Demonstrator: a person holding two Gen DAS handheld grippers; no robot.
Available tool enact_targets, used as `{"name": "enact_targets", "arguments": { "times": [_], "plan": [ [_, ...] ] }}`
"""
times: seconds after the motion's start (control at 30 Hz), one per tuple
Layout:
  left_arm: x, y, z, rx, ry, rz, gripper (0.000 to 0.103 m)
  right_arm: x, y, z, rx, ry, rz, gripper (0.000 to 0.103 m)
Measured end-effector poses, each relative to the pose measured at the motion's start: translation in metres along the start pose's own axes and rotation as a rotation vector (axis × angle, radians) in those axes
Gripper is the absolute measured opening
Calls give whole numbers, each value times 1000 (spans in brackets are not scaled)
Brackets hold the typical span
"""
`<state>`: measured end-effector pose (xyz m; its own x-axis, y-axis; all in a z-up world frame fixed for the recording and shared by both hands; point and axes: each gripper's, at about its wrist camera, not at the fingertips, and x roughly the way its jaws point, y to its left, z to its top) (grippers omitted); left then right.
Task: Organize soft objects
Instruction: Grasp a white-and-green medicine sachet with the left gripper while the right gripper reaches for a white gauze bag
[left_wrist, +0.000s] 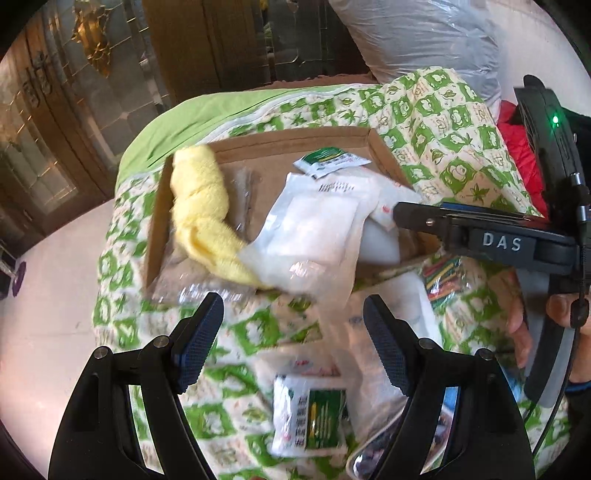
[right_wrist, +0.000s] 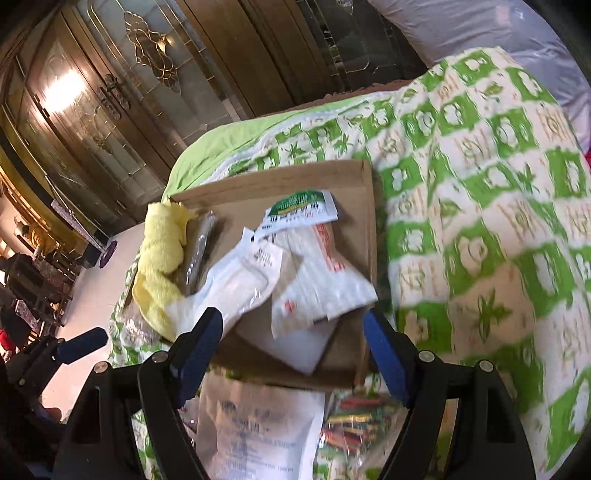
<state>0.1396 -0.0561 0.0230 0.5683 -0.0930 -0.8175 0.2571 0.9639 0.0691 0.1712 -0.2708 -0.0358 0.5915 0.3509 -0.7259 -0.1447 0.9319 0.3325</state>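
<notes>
A shallow cardboard tray (left_wrist: 266, 142) (right_wrist: 354, 229) lies on a green-and-white quilt (left_wrist: 436, 122) (right_wrist: 480, 221). Inside it are a rolled yellow towel (left_wrist: 201, 206) (right_wrist: 162, 251), white plastic packets (left_wrist: 314, 229) (right_wrist: 240, 284) and a green-printed sachet (left_wrist: 328, 158) (right_wrist: 299, 206). My left gripper (left_wrist: 291, 314) hangs open over the quilt just short of the tray, its jaws empty. The right gripper (right_wrist: 291, 325) is open above the tray's near edge, holding nothing. From the left wrist view it (left_wrist: 402, 212) reaches in from the right over the packets.
On the quilt in front of the tray lie another green-printed sachet (left_wrist: 310, 417), a large white printed bag (right_wrist: 258, 424) and a bag of coloured sticks (left_wrist: 443, 277) (right_wrist: 351, 421). A grey plastic-wrapped bundle (left_wrist: 417, 33) sits behind. Beyond the bed is pale floor (left_wrist: 48, 314) and glass doors.
</notes>
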Motion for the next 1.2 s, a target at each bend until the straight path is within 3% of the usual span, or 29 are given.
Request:
{"name": "enact_targets", "arguments": {
  "times": [0.23, 0.43, 0.57, 0.83, 1.0, 1.1, 1.2],
  "plan": [
    [10, 48, -62, -158, 63, 8, 79, -7, 4, -24, -9, 25, 0, 82],
    [16, 62, -91, -263, 101, -62, 79, -3, 12, -37, -36, 56, -7, 82],
    [12, 47, -90, -202, 84, -78, 79, 3, 15, -45, -40, 99, -8, 82],
    [33, 12, -95, -44, 182, -83, 79, 25, 39, -67, -132, 231, -6, 87],
    [41, 2, -96, -8, 211, -80, 79, 34, 49, -78, -149, 275, -21, 90],
    [54, -5, -95, 5, 258, -92, 79, 39, 50, -82, -119, 294, -7, 98],
    [63, -3, -93, -31, 282, -124, 79, 49, 58, -88, -111, 326, -27, 103]
  ]
}}
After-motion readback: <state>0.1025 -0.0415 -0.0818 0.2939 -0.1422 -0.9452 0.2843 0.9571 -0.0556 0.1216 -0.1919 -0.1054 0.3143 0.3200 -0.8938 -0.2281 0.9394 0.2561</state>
